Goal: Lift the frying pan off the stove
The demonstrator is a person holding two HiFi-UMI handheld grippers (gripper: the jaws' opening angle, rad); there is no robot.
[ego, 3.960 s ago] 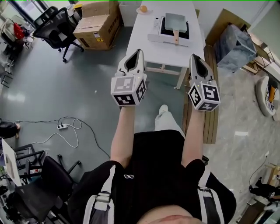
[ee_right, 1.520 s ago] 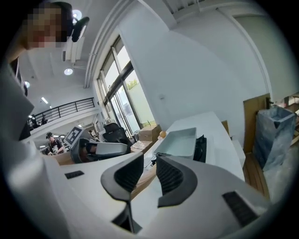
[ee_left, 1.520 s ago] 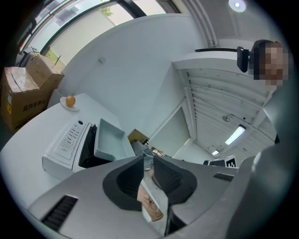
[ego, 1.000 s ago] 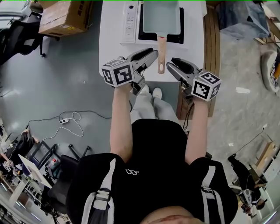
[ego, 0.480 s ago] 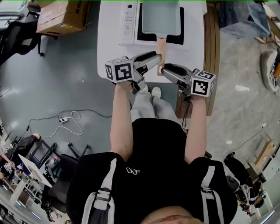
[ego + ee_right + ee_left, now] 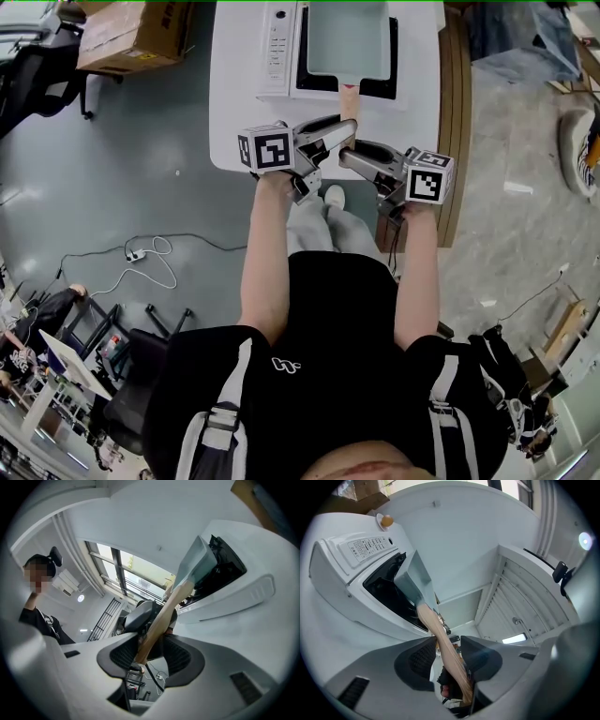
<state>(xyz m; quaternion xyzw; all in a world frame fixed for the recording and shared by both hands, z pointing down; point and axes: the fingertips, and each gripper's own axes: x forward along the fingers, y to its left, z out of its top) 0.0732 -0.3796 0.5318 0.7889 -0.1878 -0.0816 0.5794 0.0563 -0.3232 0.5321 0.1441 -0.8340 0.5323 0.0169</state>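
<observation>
**Fig.** Frying pan (image 6: 347,37) on induction stove (image 6: 279,45) at 12 o'clock; left gripper (image 6: 345,128) (jaws just narrowing) and right gripper (image 6: 346,156) straddle its wooden handle (image 6: 441,635), unclamped; lift pending.

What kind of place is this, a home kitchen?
Probably an office or lab workspace, not a home kitchen: the stove sits on a plain white table, with a cardboard box, office chair and power strip on the grey floor around it.
</observation>
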